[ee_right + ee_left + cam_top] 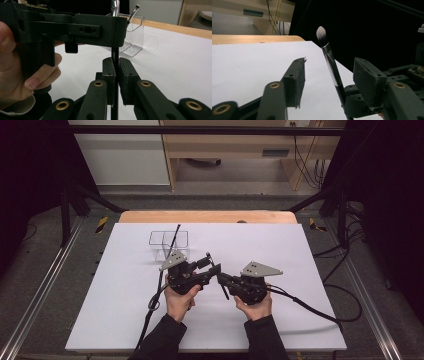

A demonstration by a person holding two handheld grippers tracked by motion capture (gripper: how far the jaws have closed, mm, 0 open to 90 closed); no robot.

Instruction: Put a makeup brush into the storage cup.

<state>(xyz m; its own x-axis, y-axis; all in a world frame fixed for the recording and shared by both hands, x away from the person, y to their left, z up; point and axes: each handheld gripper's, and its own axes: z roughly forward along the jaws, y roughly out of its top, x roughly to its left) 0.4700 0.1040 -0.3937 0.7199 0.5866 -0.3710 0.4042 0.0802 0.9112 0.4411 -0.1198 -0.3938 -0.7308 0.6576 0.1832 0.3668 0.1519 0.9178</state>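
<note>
Toward the far left of the tabletop [115, 285] stands a clear organizer [169, 245] with a thin brush [174, 238] leaning in it, probably where brushes are collected. Nearer the middle, the left gripper [329, 82] has its jaws apart on either side of the makeup brush [331, 65], neither pad pressing it, apparently ready to take it over. The right gripper [116, 80] has its jaws clamped on the black handle, holding the brush upright with its bristles up, so the other can close around the shaft.
</note>
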